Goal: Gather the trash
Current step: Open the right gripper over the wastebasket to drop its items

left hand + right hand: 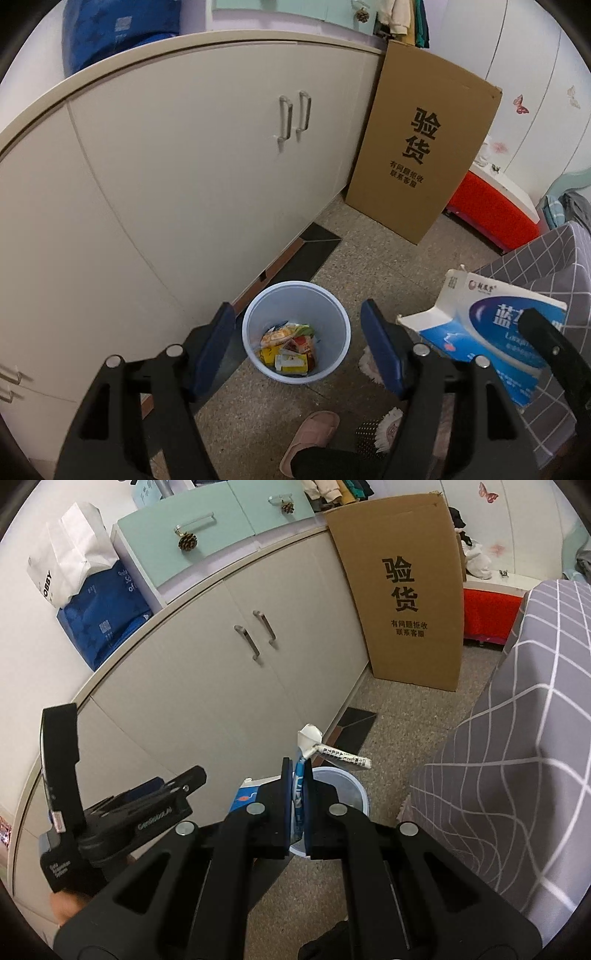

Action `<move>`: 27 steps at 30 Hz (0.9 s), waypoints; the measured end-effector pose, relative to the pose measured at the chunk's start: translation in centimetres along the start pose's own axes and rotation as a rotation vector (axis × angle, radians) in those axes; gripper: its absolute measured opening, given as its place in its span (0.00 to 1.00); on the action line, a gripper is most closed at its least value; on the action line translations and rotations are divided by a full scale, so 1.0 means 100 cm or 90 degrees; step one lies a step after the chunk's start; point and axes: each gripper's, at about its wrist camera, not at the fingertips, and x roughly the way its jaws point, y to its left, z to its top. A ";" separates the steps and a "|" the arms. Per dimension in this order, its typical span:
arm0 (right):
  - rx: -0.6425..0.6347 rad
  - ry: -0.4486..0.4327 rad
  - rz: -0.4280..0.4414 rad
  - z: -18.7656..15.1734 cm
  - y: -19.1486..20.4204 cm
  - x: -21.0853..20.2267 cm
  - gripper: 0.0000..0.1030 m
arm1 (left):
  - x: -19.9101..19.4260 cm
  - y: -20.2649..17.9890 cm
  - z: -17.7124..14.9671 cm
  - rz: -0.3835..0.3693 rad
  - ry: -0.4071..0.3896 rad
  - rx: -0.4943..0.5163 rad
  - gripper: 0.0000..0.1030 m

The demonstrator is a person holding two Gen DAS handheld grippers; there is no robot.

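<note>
Spread wide and empty, the jaws of my left gripper (297,350) framed the pale blue bin (296,332) on the floor, which sat dead centre between the pads in the left wrist view. Wrappers and small cartons (288,349) already lay in its bottom. At three o'clock the blue-and-white box (495,332) hung in the air, flattened, its open flap toward the bin, with part of the other gripper across it. A pink slipper (310,439) showed at six o'clock, a tall cardboard box (421,144) leaned against the cupboard (184,166) at one o'clock.

From the right wrist view, my right gripper (297,805) had its jaws pressed onto the box (298,794), seen edge-on, with its torn white flap (332,753) poking out at twelve o'clock. The bin's rim (351,786) peeked out just beyond and below. The left gripper sat at nine o'clock.

I judged the carry nearly done. To do it well, I would bring the box squarely over the bin mouth, flap pointing down, before letting go, since a flat box may catch the rim.
</note>
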 end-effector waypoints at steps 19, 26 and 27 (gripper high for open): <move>-0.023 0.004 0.013 0.007 0.031 0.021 0.05 | -0.021 0.033 -0.006 0.020 -0.030 -0.047 0.67; -0.057 0.000 -0.009 0.029 0.057 0.057 0.63 | -0.023 0.053 -0.002 0.095 -0.043 -0.070 0.68; -0.061 0.005 -0.025 0.030 0.059 0.061 0.76 | -0.023 0.053 -0.002 0.088 -0.036 -0.069 0.68</move>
